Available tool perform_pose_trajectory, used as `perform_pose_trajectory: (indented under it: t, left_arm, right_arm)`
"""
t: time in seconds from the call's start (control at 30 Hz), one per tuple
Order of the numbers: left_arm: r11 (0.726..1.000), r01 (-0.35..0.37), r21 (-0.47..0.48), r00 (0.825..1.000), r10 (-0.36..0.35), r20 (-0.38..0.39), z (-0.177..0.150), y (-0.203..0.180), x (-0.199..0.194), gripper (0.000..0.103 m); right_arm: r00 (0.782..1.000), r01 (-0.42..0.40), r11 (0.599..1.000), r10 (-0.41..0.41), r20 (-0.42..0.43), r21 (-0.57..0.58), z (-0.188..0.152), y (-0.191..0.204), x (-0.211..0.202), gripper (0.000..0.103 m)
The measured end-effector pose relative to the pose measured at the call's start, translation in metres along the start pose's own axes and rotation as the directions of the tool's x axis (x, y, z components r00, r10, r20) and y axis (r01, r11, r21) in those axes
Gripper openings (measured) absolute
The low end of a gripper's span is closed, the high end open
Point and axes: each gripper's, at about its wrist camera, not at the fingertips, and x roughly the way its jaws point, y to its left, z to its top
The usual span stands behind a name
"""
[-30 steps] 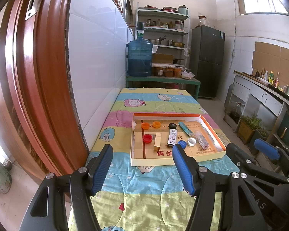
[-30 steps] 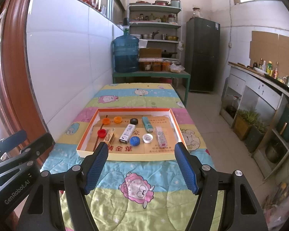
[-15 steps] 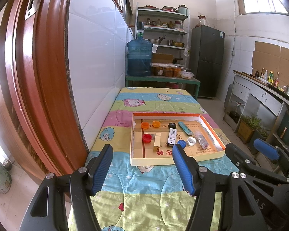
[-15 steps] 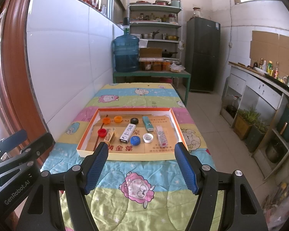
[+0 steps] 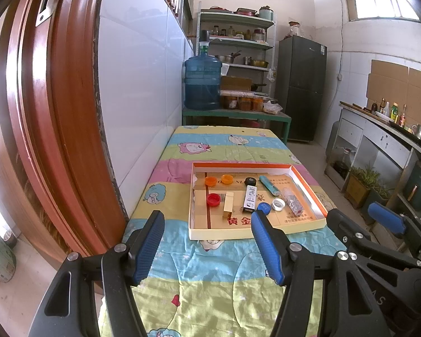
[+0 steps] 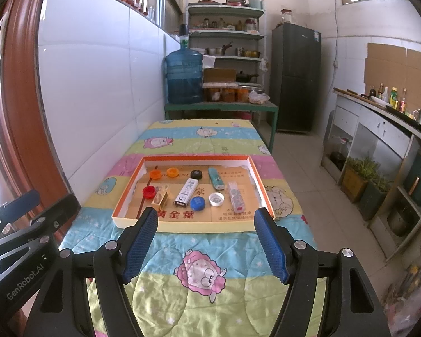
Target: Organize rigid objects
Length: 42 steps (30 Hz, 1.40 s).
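A: Okay, both wide apart, empty — left gripper (image 5: 207,241), right gripper (image 6: 206,241), short of the tray (image 6: 126,219) on the quilt (image 6: 199,295).
B: Handling?
A: Caps like the blue cap (image 6: 197,203) look light, stiff — pinch across the rim. Low tray walls crowd them; come from above.

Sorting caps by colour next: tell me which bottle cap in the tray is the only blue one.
The blue cap, near the tray's front edge, between the white tube box and white cap; the others are orange, red, black or white.
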Motion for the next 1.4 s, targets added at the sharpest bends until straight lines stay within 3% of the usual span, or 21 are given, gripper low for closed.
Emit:
perform_pose_trajectory:
  t: [1.4]
  left_arm:
    - [1.0, 0.002, 0.005, 1.0, -0.002, -0.006, -0.0058, -0.0028, -0.0008, 0.064]
  right_arm:
    - [1.0, 0.015, 1.0, -0.015, -0.005, -0.024, -0.0061, -0.0003, 0.0028, 0.073]
